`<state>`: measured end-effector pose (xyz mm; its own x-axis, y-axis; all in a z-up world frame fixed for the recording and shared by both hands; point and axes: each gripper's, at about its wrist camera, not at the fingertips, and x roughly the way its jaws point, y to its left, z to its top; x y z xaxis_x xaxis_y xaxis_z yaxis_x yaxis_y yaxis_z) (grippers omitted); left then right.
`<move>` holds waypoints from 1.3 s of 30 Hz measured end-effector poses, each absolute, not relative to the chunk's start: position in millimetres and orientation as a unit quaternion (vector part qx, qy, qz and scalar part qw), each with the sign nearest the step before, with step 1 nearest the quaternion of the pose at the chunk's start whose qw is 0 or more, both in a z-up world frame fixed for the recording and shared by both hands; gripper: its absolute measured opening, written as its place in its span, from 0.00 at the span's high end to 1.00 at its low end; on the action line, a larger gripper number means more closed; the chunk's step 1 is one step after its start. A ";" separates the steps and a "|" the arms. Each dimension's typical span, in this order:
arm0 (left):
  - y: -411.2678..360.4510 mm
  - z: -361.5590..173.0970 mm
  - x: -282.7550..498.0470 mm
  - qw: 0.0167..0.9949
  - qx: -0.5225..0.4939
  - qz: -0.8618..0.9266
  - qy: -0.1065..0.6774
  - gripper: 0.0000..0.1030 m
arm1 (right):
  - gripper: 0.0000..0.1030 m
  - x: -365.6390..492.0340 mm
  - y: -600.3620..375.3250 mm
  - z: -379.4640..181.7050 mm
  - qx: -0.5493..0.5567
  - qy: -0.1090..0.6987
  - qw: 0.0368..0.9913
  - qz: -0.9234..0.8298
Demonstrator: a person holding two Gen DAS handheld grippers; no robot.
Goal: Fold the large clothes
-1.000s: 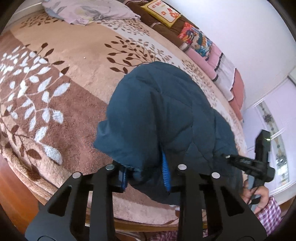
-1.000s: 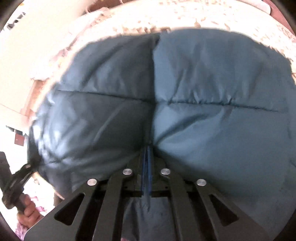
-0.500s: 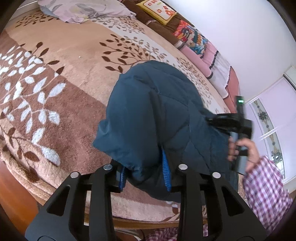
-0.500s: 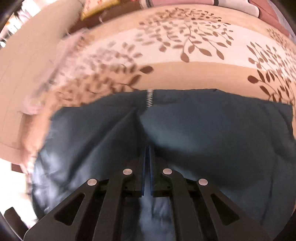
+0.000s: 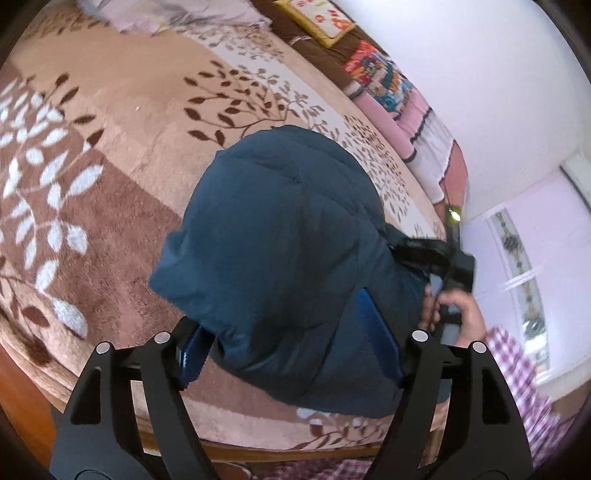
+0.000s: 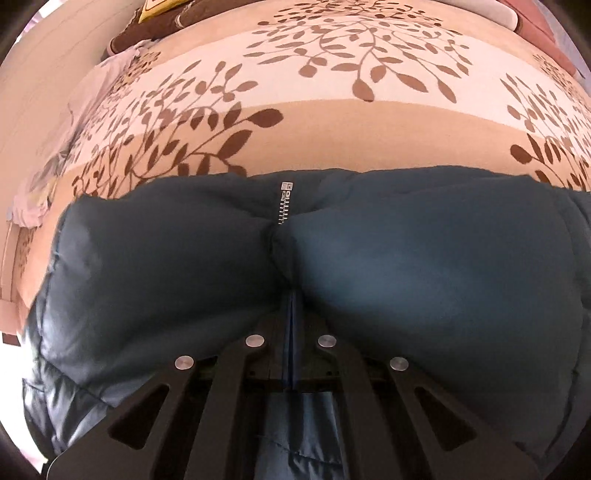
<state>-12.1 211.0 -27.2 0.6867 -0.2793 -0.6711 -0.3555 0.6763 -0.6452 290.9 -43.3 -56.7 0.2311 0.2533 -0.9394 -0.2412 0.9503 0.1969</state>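
Note:
A dark teal quilted jacket (image 5: pixel 280 236) lies bunched on the leaf-patterned bed blanket (image 5: pixel 92 155). My left gripper (image 5: pixel 291 350) is open wide, its blue-padded fingers (image 5: pixel 190 354) on either side of the jacket's near edge, not clamping it. My right gripper (image 6: pixel 291 314) is shut on a fold of the jacket (image 6: pixel 406 258) beside its silver zipper (image 6: pixel 284 203). The right gripper also shows in the left wrist view (image 5: pixel 428 254), held by a hand at the jacket's right side.
Pillows and folded bedding (image 5: pixel 384 85) line the far edge of the bed by the white wall. A pale cloth (image 5: pixel 177 14) lies at the back. The bed's wooden edge (image 5: pixel 22 398) runs below the left gripper. A plaid sleeve (image 5: pixel 517 376) is at right.
The left gripper has opened wide, letting go of the jacket's edge. The right gripper has carried its fold up and over, and the zipper end and blanket now show beyond it.

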 end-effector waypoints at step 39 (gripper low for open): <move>207.8 -42.3 -22.4 0.822 -0.382 0.093 0.413 0.51 | 0.71 86.4 -77.4 -33.7 0.044 0.610 0.745 0.267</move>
<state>-22.4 207.8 -42.3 0.6424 -0.1623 -0.7490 -0.4675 0.6913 -0.5509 86.4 -77.4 -33.7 0.1139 0.4515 -0.8850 -0.3436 0.8537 0.3913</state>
